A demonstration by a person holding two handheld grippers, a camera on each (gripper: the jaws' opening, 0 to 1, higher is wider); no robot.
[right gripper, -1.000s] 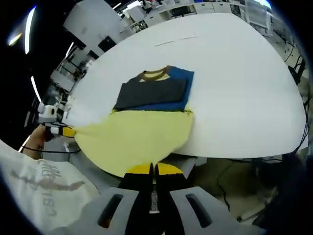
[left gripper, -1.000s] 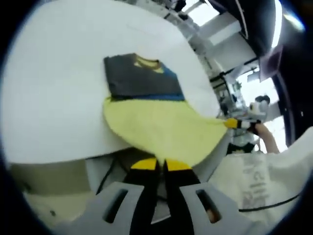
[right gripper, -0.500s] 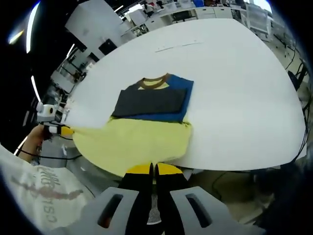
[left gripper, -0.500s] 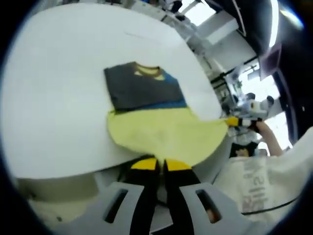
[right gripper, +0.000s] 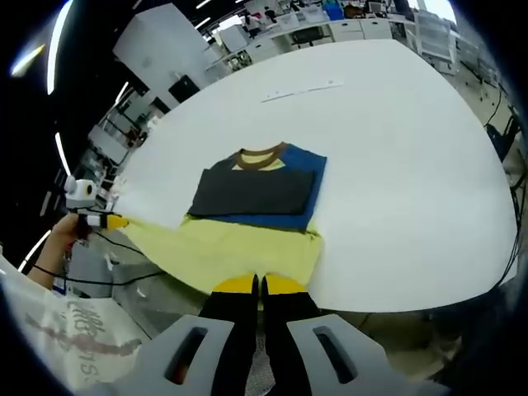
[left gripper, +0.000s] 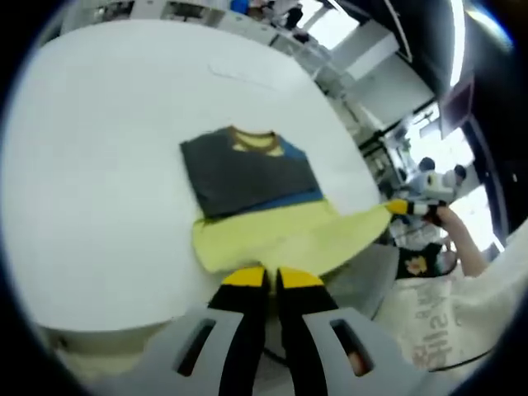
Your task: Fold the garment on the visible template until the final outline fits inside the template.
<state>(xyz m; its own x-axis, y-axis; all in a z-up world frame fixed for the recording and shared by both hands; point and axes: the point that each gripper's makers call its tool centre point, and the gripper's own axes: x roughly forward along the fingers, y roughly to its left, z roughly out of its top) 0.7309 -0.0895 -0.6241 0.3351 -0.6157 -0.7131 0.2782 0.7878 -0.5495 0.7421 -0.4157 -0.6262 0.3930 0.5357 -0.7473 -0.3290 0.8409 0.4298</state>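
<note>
A shirt lies on the white table, brown collar at the far end. A dark grey panel covers its upper part, with blue cloth showing beside it. The yellow lower part stretches toward me, over the table's near edge. My left gripper is shut on one corner of the yellow hem and appears at the left of the right gripper view. My right gripper is shut on the other corner and appears at the right of the left gripper view.
A thin pale strip lies on the table beyond the shirt. A person's hands and printed white clothing show at the sides. Workbenches and shelves stand behind the table. The table's edge runs just ahead of both grippers.
Both grippers have risen and moved forward with the yellow hem. Less yellow cloth hangs off the table's edge, and it looks narrower and flatter than before.
</note>
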